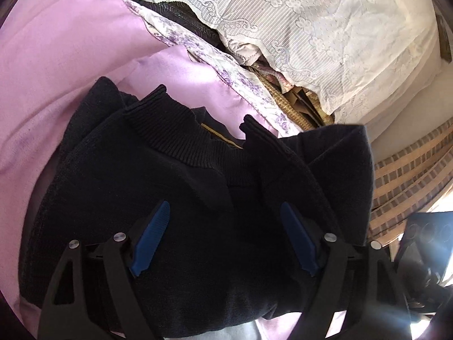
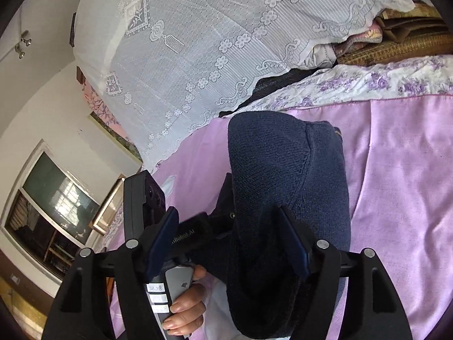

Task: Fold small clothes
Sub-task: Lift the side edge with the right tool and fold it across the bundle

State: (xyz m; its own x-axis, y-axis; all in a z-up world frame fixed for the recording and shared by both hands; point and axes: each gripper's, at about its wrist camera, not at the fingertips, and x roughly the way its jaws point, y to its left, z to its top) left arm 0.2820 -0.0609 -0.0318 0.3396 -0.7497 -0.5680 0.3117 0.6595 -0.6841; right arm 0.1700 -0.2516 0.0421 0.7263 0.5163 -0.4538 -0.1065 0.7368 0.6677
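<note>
The dark knit sweater (image 1: pixel 198 198) lies bunched on the pink bedsheet (image 1: pixel 56 70), its ribbed collar toward the lace-covered pile at the bed's far edge. It looks soft, limp and fairly light, so best pinched at a hem or shoulder. Both the left gripper (image 1: pixel 223 212) and the right gripper (image 2: pixel 229 218) spread their fingers wide, holding nothing. Only the left view shows the collar; the right view shows the folded bulk (image 2: pixel 283 184) and the person's hand (image 2: pixel 184 308).

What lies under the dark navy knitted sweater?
The dark navy knitted sweater rests on a lilac satin bedsheet, which shows all around it. Whatever lies directly beneath the sweater is covered.
</note>
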